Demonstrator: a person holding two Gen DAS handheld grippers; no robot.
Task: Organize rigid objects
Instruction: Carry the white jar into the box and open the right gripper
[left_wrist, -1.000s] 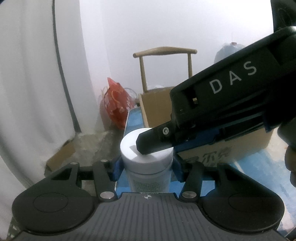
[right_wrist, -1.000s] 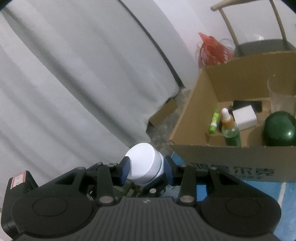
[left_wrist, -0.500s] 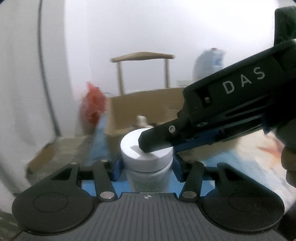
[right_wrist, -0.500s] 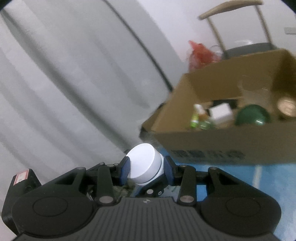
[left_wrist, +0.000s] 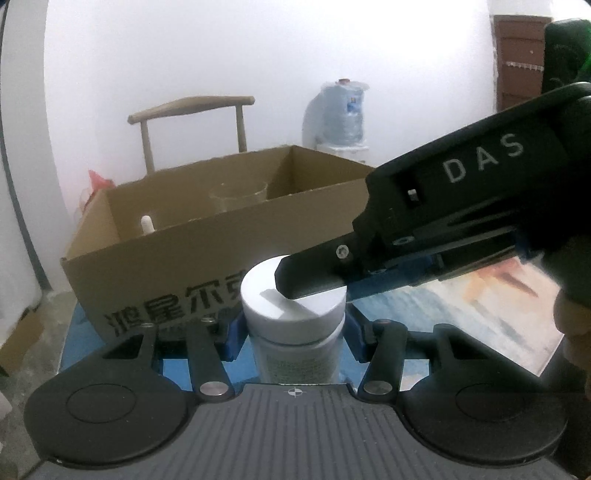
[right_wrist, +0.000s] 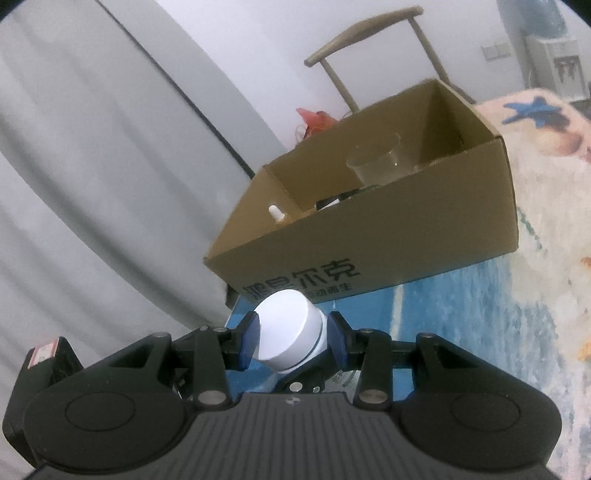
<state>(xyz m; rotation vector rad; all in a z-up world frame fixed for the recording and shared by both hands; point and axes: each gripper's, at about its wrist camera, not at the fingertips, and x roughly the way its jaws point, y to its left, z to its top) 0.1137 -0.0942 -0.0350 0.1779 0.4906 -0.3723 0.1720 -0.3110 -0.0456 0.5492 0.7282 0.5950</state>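
White plastic is what you have clamped twice over: the left claw (left_wrist: 293, 334) grips the body of the bottle (left_wrist: 299, 354) just below its cap (left_wrist: 291, 295), and the right claw (right_wrist: 291, 338) is clenched on that same cap from the side. The bottle hangs between your two tools, in front of the near long wall of the cardboard box (left_wrist: 166, 269), near the box's left end, above the blue patterned cloth (right_wrist: 443, 314).

Judging by this double hold, you are either passing the bottle across or tightening the cap before stowing it. Decide which claw carries, and loosen the other only once that one holds firmly. Lift clear of the box's near wall before moving in, and set it down away from the clear plastic cup (right_wrist: 376, 162) and the dropper bottle (right_wrist: 276, 212) standing by the left end wall.

As for the bottle: a wide, flat-topped, smooth cap, a pale cylindrical body and a label with fine green print. The surface looks slick, so keep the pads (right_wrist: 249, 339) square on it.
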